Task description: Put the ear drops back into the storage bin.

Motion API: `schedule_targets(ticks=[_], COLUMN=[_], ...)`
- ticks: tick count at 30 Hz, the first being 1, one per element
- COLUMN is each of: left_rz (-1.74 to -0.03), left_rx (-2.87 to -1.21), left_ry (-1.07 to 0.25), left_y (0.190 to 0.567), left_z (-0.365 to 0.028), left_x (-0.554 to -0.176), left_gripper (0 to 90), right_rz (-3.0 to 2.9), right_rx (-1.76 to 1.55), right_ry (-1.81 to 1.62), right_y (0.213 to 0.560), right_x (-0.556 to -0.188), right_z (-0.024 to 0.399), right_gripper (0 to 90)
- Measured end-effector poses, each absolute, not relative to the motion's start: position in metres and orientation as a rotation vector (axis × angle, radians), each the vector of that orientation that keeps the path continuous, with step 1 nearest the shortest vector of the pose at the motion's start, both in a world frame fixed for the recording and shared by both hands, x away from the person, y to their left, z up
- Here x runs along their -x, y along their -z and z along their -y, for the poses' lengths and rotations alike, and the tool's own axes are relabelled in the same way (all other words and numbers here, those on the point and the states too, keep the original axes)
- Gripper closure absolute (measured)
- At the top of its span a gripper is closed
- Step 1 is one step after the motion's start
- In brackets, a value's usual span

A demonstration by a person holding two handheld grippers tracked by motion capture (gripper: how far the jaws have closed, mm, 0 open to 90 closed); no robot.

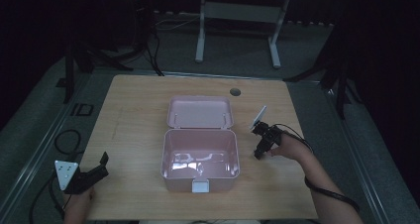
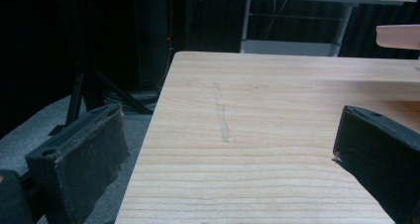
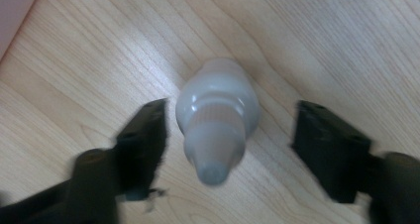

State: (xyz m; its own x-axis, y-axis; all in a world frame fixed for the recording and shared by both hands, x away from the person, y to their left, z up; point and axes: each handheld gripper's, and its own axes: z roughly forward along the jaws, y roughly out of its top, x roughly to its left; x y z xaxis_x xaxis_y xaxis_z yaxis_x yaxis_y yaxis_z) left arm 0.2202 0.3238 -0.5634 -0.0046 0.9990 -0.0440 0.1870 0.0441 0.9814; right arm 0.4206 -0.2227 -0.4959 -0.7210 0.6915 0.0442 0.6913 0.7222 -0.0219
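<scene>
In the high view, the right gripper (image 1: 258, 152) pointed down at the table (image 1: 133, 115), just right of the open pink box (image 1: 200, 159); the left gripper (image 1: 101, 165) rested near the table's left edge. In the left gripper view, its jaws stood wide apart over bare wood. In the right gripper view, a small white bottle (image 3: 216, 119) stood on the table between the jaws, which were apart and not touching it.

A small white bottle (image 3: 216, 125) stands upright on the pale wooden tabletop, seen almost straight from above in the centre of the right gripper view. Its body is rounded and glossy, with a stepped shoulder narrowing to a ribbed collar and a tapered, blunt-tipped cap that points toward the camera. The cap end is blurred. It sits apart from both black pads, nearer the left one.
</scene>
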Motion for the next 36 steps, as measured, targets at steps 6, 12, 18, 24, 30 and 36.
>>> schedule_targets(ticks=[6, 12, 18, 24, 30, 36], left_rz=[-1.367, -1.369, -1.371, -1.372, -1.373, -1.374], left_rx=[-1.312, -1.313, -1.313, -1.313, -1.312, -1.312], left_ry=[-1.081, -1.081, -1.082, -1.083, -1.083, -1.083], left_y=[0.563, 0.563, 0.563, 0.563, 0.563, 0.563], left_z=[-0.324, -0.324, -0.324, -0.324, -0.324, -0.324], left_x=[-0.22, -0.22, -0.22, -0.22, -0.221, -0.221], left_gripper=[0.5, 0.5, 0.5, 0.5, 0.5, 0.5], right_rz=[2.869, 2.905, 2.942, 2.966, 2.996, 3.064], right_rx=[1.135, 1.083, 1.015, 0.907, 0.808, 0.704], right_ry=[-0.016, -0.064, -0.092, -0.072, -0.048, -0.044], right_y=[0.501, 0.505, 0.502, 0.497, 0.49, 0.482], right_x=[-0.423, -0.422, -0.419, -0.413, -0.408, -0.4], right_z=[0.214, 0.208, 0.209, 0.213, 0.217, 0.217], right_gripper=[46.3, 59.2, 59.5, 59.5, 59.5, 59.7])
